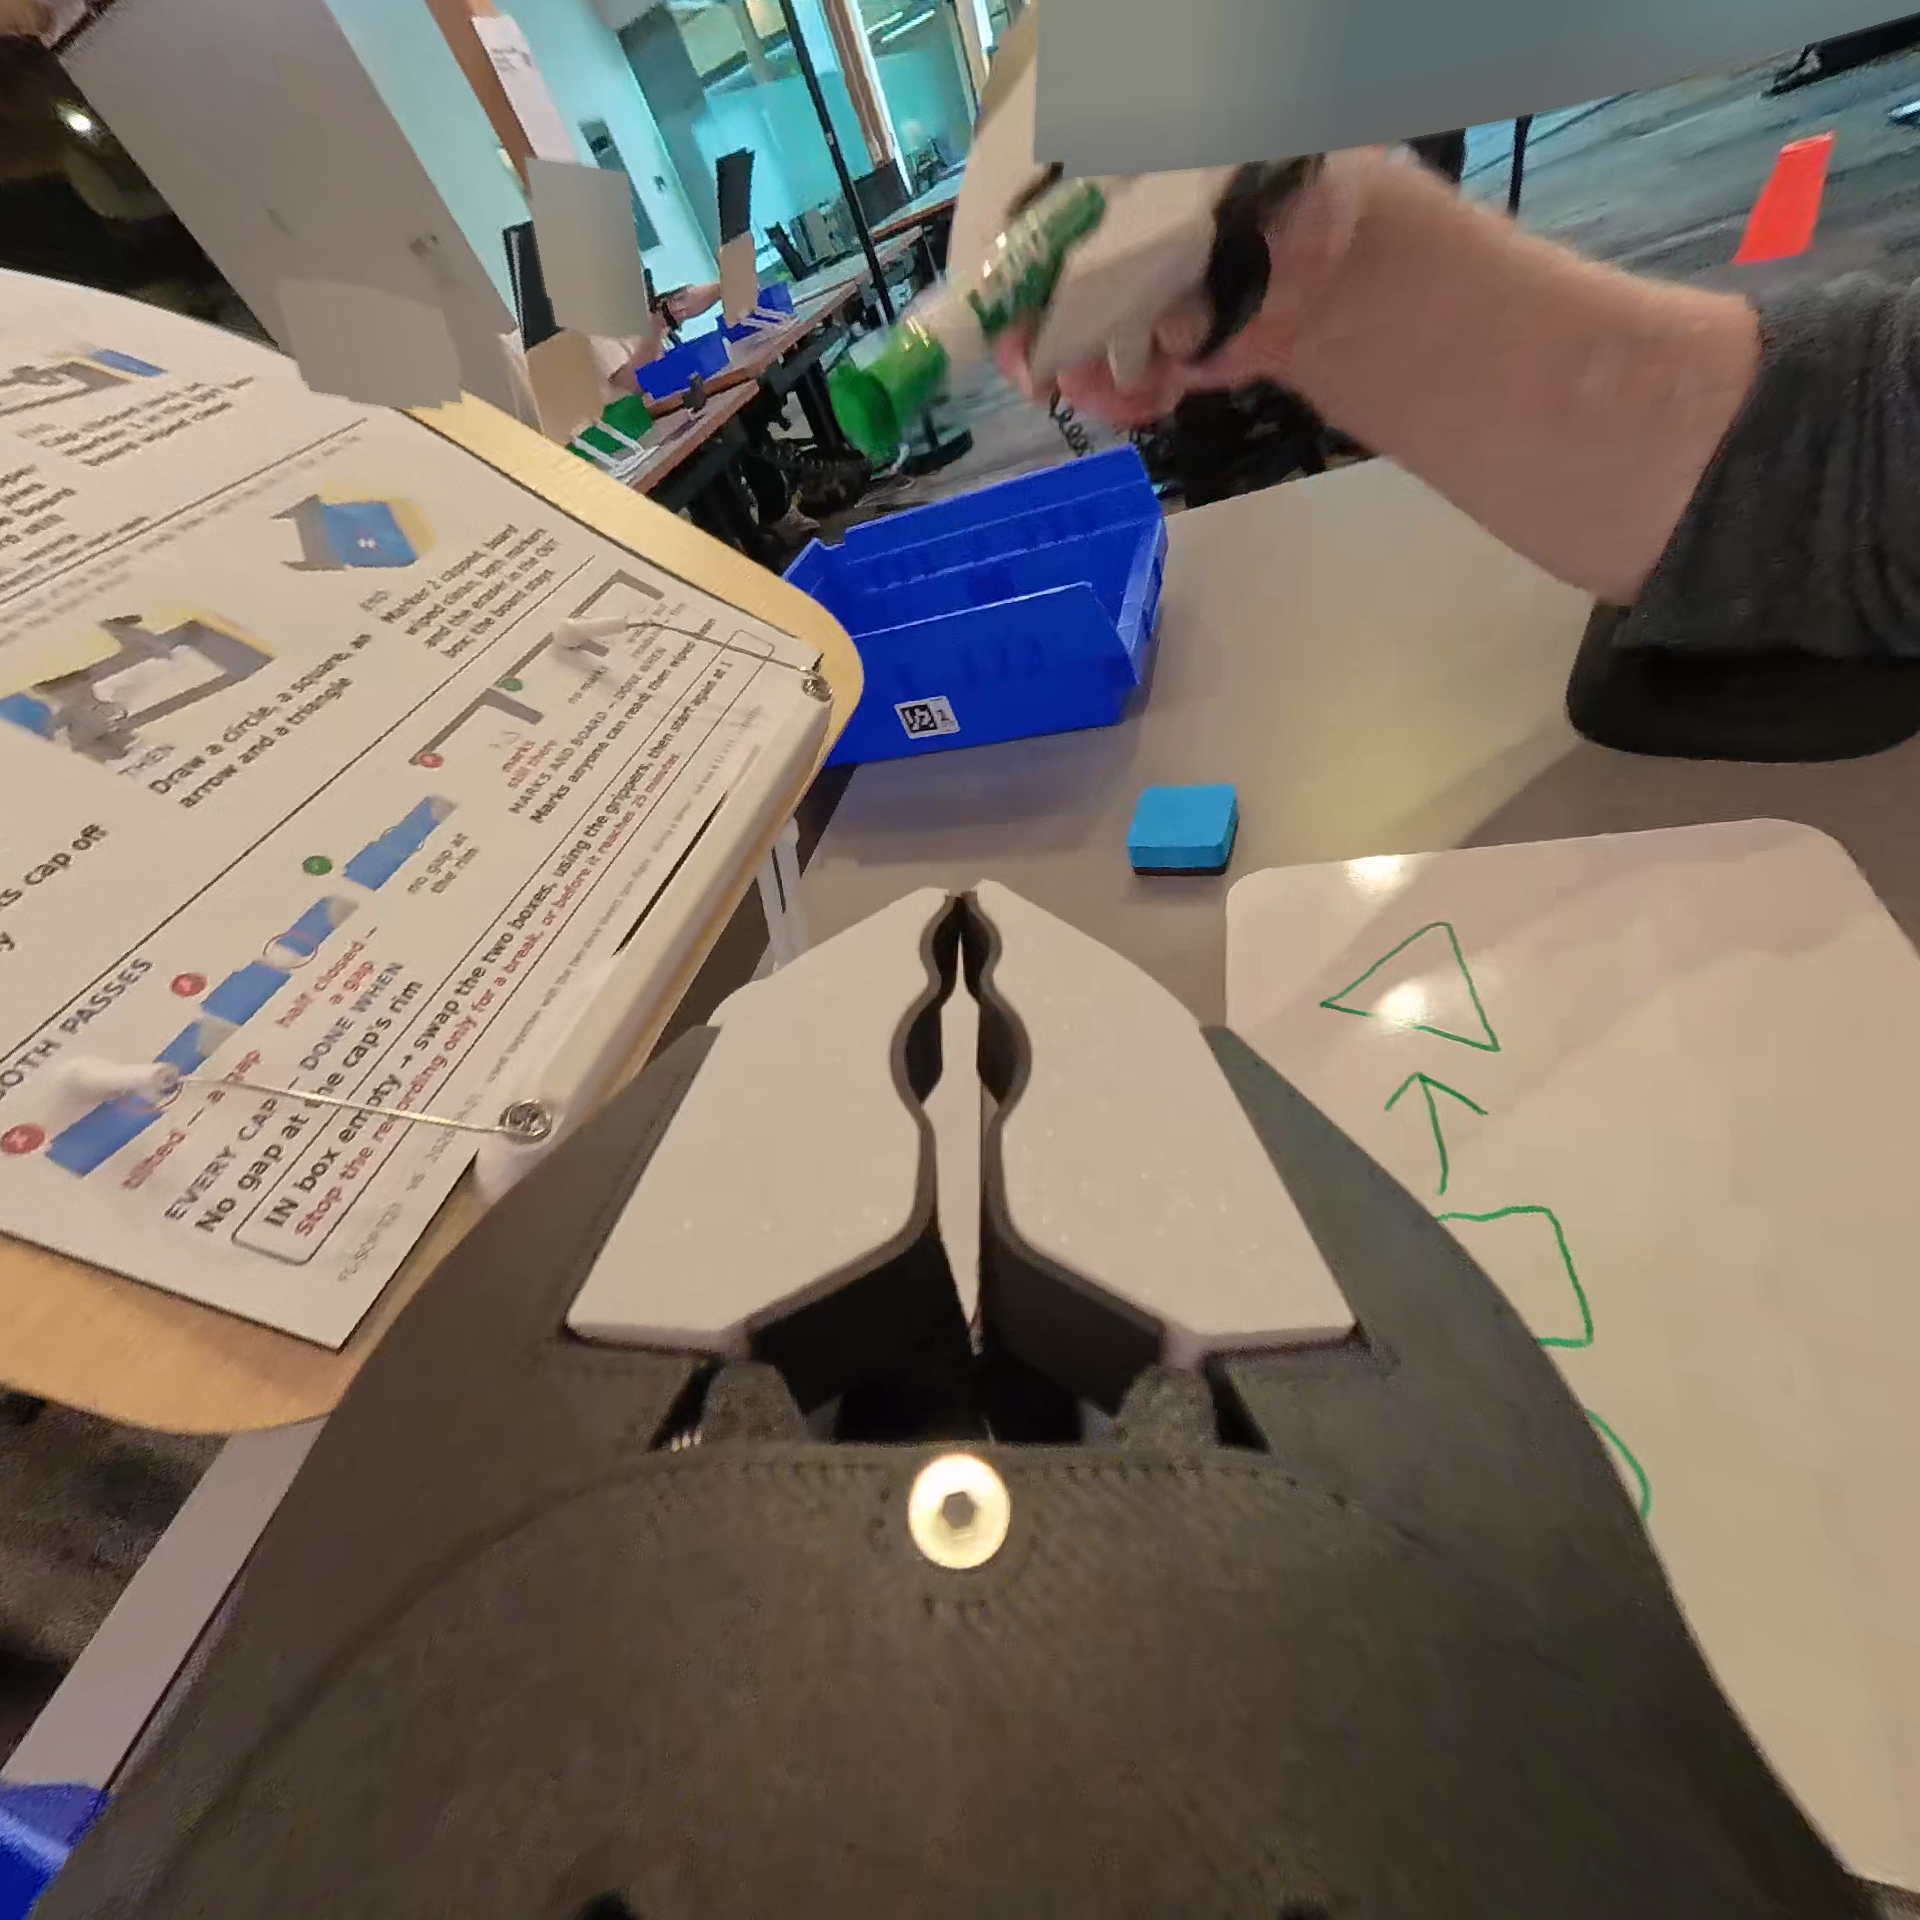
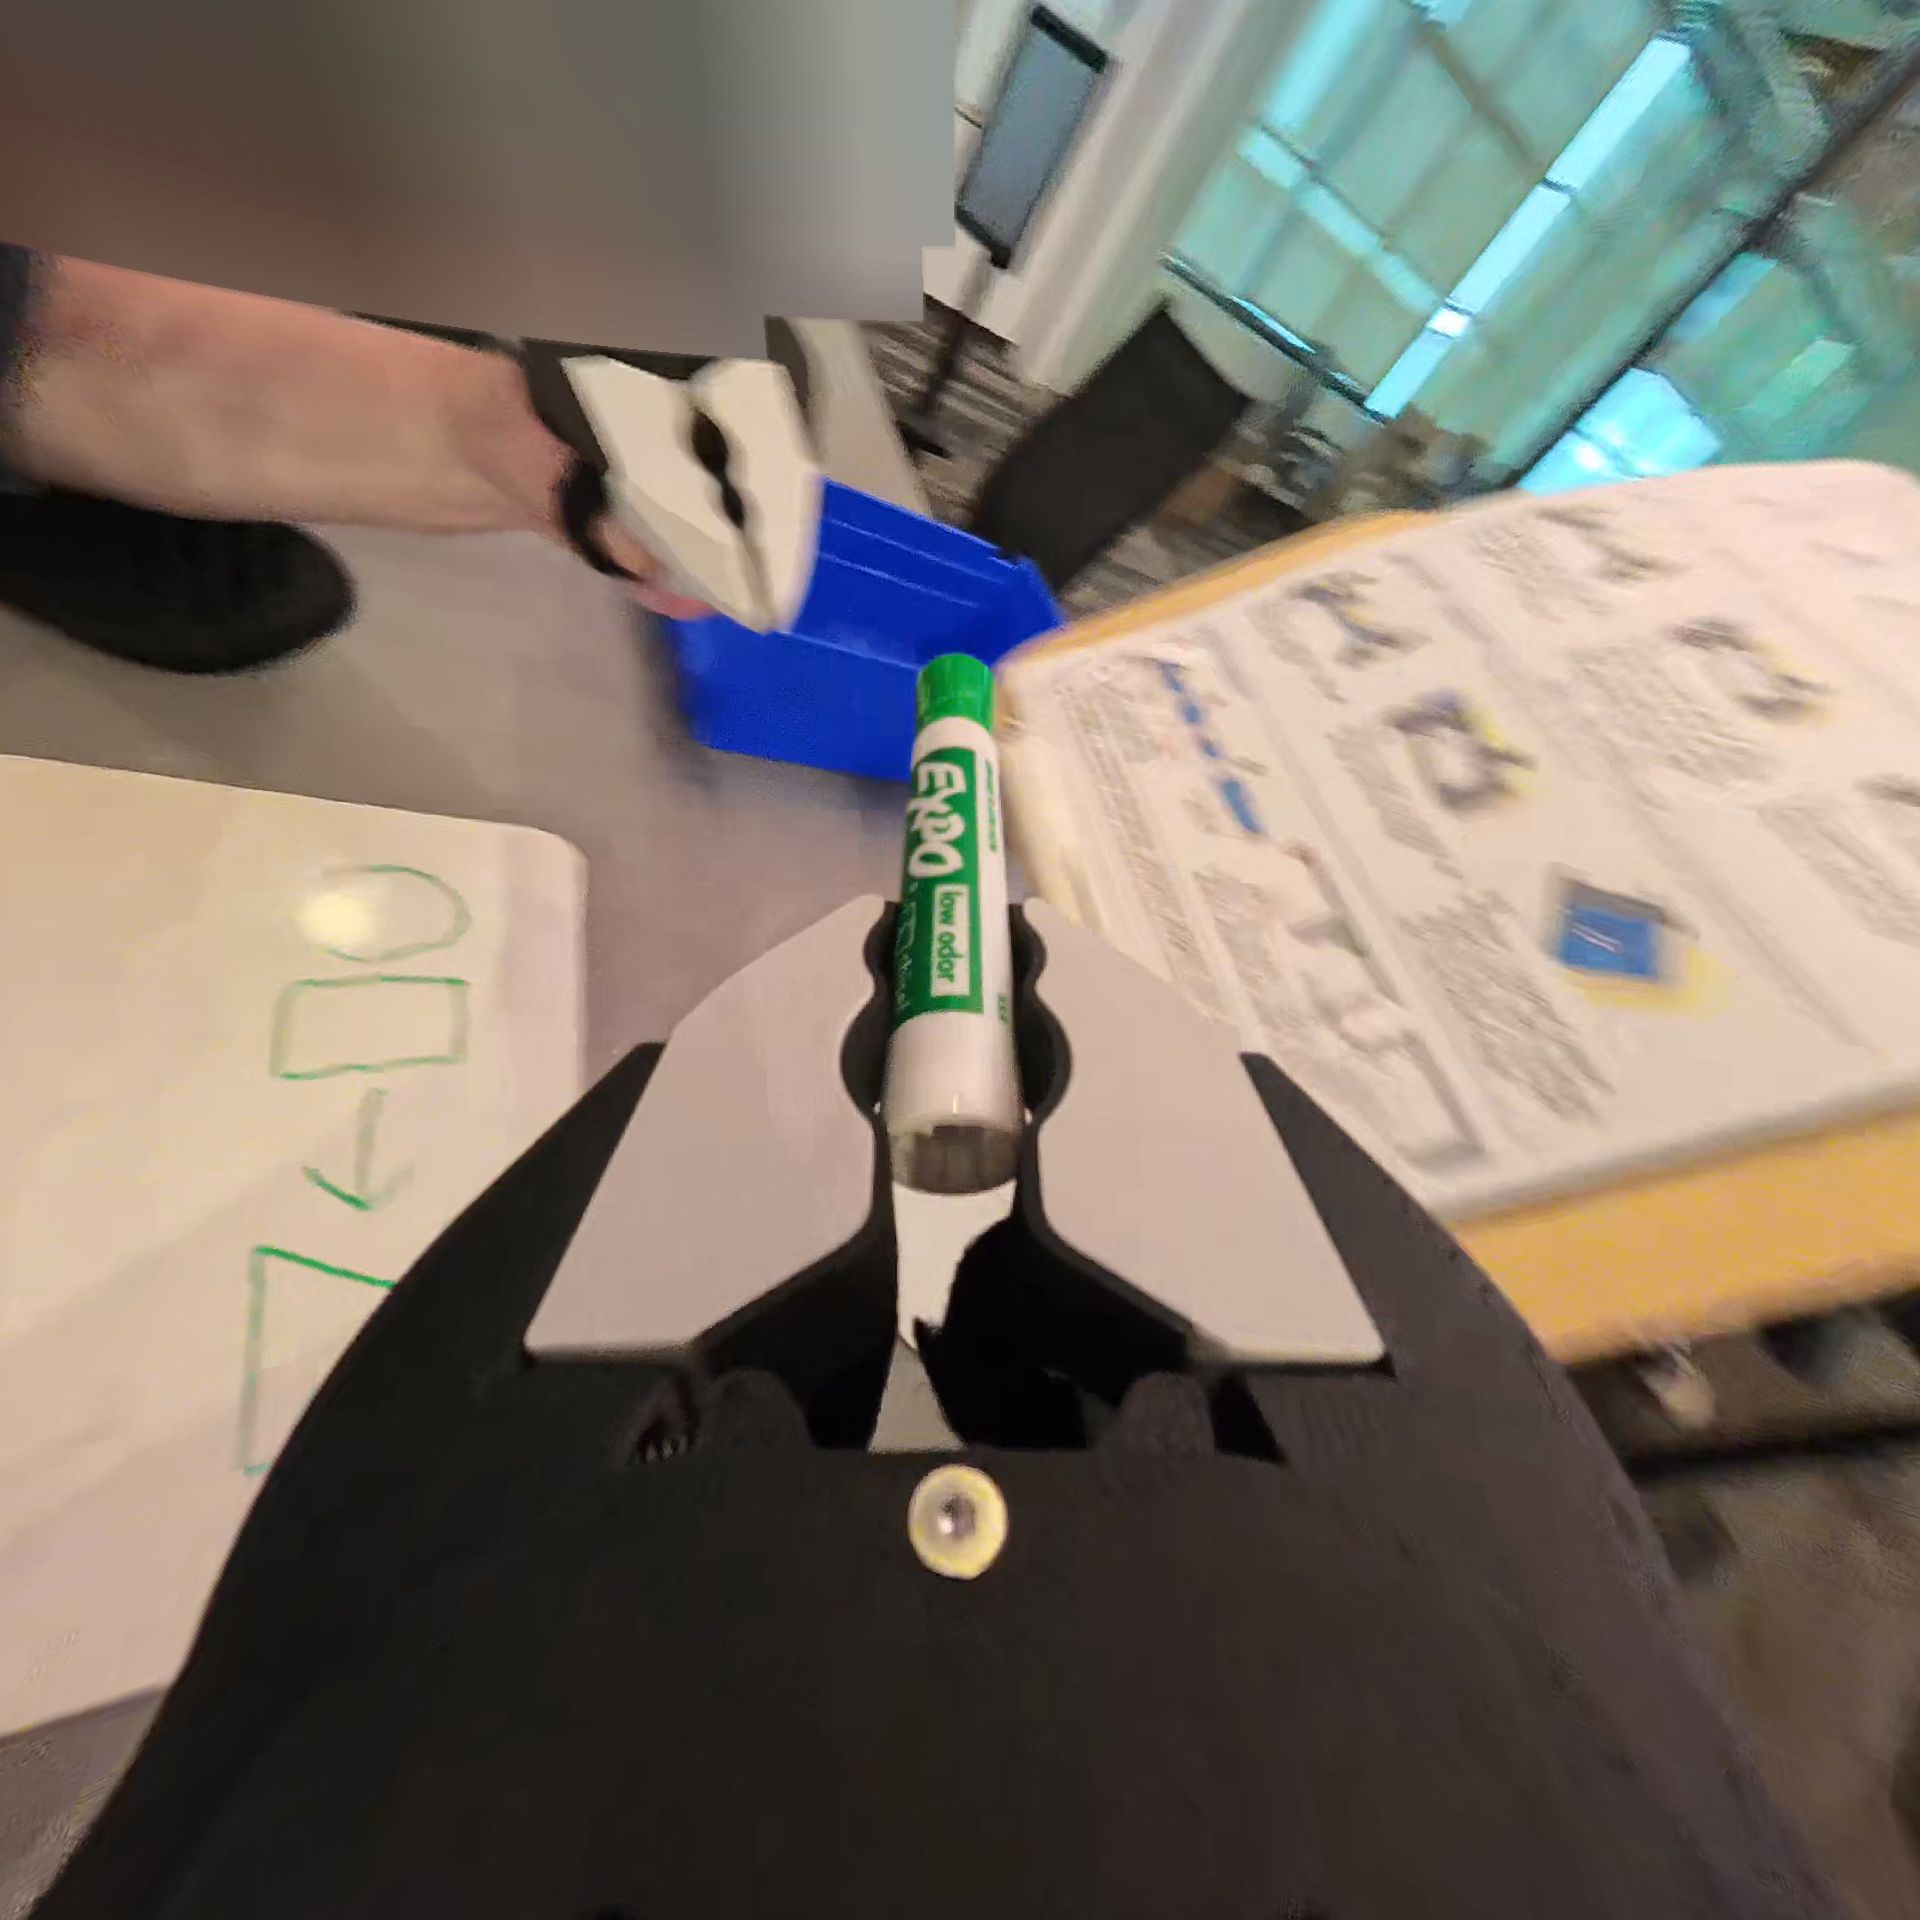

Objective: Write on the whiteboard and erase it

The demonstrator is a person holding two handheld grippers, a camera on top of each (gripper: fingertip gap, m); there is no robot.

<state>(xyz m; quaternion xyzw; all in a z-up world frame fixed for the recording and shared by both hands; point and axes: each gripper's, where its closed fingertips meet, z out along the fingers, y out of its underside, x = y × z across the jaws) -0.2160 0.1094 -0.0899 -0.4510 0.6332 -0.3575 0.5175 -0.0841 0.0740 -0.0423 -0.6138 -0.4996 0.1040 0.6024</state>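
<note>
The whiteboard lies on the table at the right and bears green shapes: a triangle, an arrow, a square and part of a circle. It also shows in the right wrist view. A blue eraser lies on the table just beyond the board. My left gripper is shut with nothing between its pads, hovering left of the board; it also shows in the right wrist view. My right gripper is shut on a green marker with its green cap pointing forward. In the left wrist view it is raised at the upper right.
A blue bin stands behind the eraser and shows in the right wrist view too. A tilted board with a printed instruction sheet stands on the left. A person's forearm reaches over the table. The left gripper's tips are roughly 15 cm from the right gripper's.
</note>
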